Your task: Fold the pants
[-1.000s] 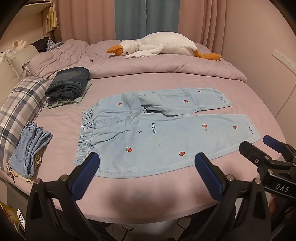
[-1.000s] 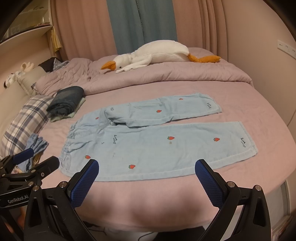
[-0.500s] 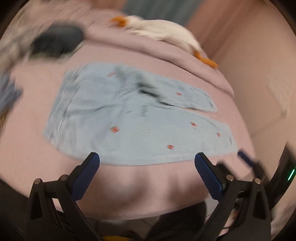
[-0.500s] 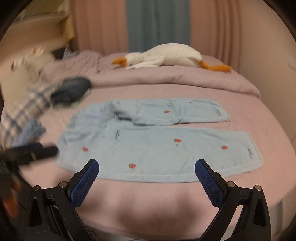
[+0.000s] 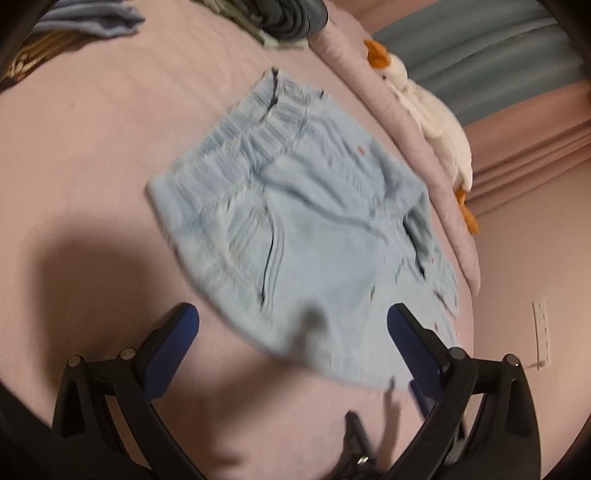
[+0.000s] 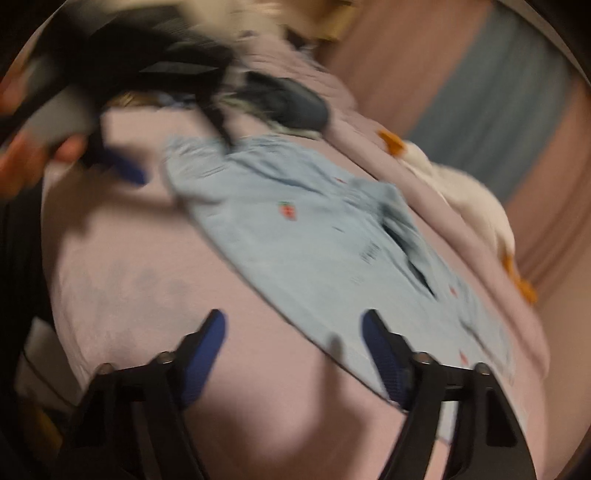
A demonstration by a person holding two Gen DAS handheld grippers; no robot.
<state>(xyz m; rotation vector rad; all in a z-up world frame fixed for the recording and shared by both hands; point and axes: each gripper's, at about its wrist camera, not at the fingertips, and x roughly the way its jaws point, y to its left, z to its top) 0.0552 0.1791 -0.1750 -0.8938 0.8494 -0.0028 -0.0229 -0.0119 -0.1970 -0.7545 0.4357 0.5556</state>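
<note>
Light-blue pants (image 5: 317,221) lie spread on the pink bed (image 5: 92,155), both grippers low over their near edge.

No brand or label reads in these blurred views; only a dark smear of small lettering shows on one leg in the right wrist view. The pants are pale denim with a gathered elastic waistband and small red strawberry prints. The left gripper (image 5: 293,328) has its blue fingers (image 5: 168,354) spread wide, nothing pinched. The right gripper (image 6: 293,343) is closing, its fingers (image 6: 384,354) apart with the pants' hem edge under them but not clamped. A white goose plush (image 5: 436,122) lies on the quilt beyond; folded dark clothes (image 5: 291,16) sit near the top.
</note>
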